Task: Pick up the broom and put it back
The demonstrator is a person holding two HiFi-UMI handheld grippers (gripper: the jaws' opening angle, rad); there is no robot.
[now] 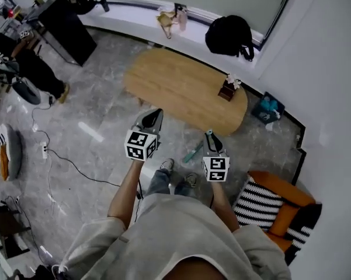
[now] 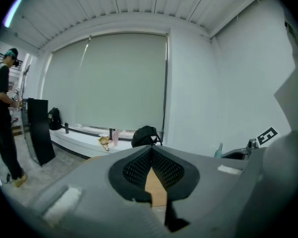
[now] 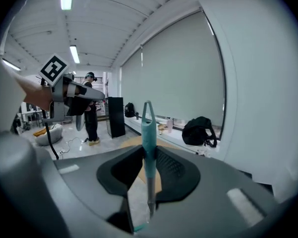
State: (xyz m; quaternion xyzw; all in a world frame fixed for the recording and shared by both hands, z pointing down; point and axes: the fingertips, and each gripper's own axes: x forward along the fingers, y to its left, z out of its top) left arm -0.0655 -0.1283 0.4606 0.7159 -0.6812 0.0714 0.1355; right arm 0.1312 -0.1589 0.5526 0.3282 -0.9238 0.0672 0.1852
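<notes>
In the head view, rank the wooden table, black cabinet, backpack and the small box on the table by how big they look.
1. table
2. cabinet
3. backpack
4. box
The cabinet and backpack are fairly close in apparent size. Both sit farther from the camera, so their true sizes are unsure.

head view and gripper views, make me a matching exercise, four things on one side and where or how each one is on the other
1 broom handle
2 black backpack
3 striped cushion
4 left gripper

a on the window ledge
b on the orange chair
c jaws together, empty
d clamped in the right gripper

Pairs: 1-d, 2-a, 3-b, 4-c
</notes>
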